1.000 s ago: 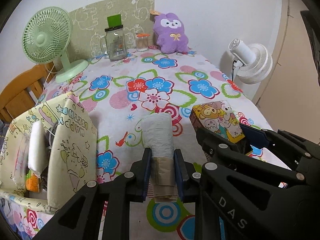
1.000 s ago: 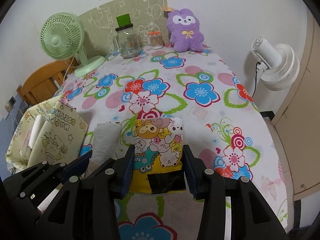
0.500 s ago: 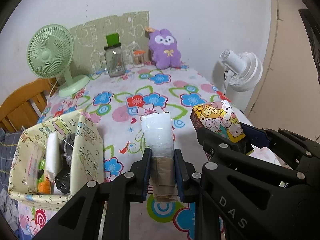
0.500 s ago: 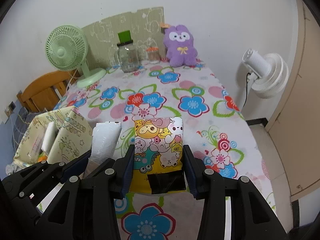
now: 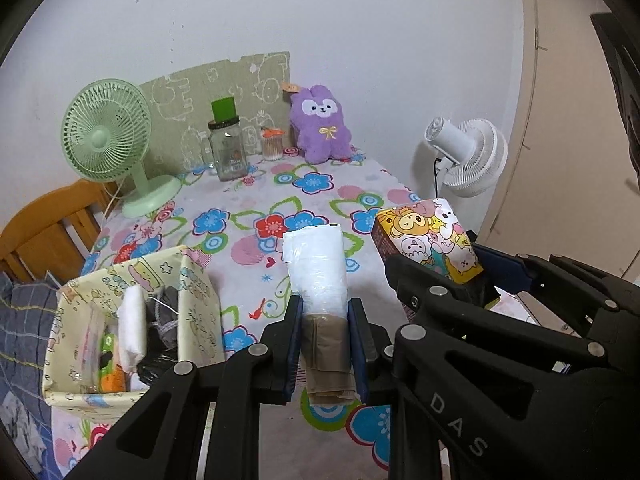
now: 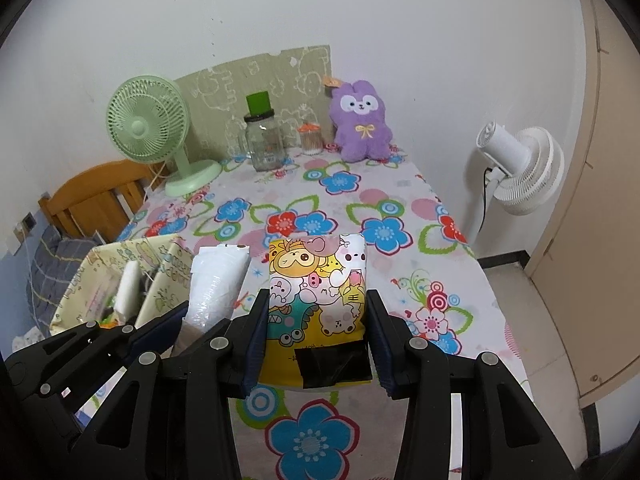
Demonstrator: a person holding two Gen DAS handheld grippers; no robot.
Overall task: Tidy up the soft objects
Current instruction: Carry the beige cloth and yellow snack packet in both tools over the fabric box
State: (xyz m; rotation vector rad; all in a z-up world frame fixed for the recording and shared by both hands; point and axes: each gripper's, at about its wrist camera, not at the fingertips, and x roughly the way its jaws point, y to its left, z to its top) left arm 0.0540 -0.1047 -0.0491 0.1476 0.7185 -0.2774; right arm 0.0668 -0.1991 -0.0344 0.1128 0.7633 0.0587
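Your left gripper (image 5: 325,344) has its jaws clamped on the brown paper end of a white plastic-wrapped roll (image 5: 318,276), which sticks out forward and upward, clear of the worktop (image 5: 256,200). Just to its right, your right gripper (image 6: 316,344) has its jaws pressed against both sides of a yellow cartoon-print pack (image 6: 316,304), gripping it near the end with the black tape; the pack is also lifted off the flowered cloth. The two held things sit side by side, close but apart.

To your left, at the near left edge of the worktop, stands a cream fabric storage box (image 5: 192,308) with printed drawings. It is open at the top and has a divider; inside you can see a white soft piece (image 5: 132,328), something dark grey, a black item and an orange-and-green bit, though most of these are too crowded to name. Beside the box, past the edge, lies a blue checked cloth (image 5: 24,320), and a wooden chair (image 5: 44,228) stands behind it.

Farther along, a green desk fan (image 5: 108,140) stands at the left edge. At the far end, against the wall, you have a glass jar (image 5: 228,152) with a green block on its lid, a small cup of cotton swabs (image 5: 273,147) and a purple plush rabbit (image 5: 322,128), all in front of a green patterned board (image 5: 224,88). Off the worktop to the right stands a white fan (image 5: 468,156)
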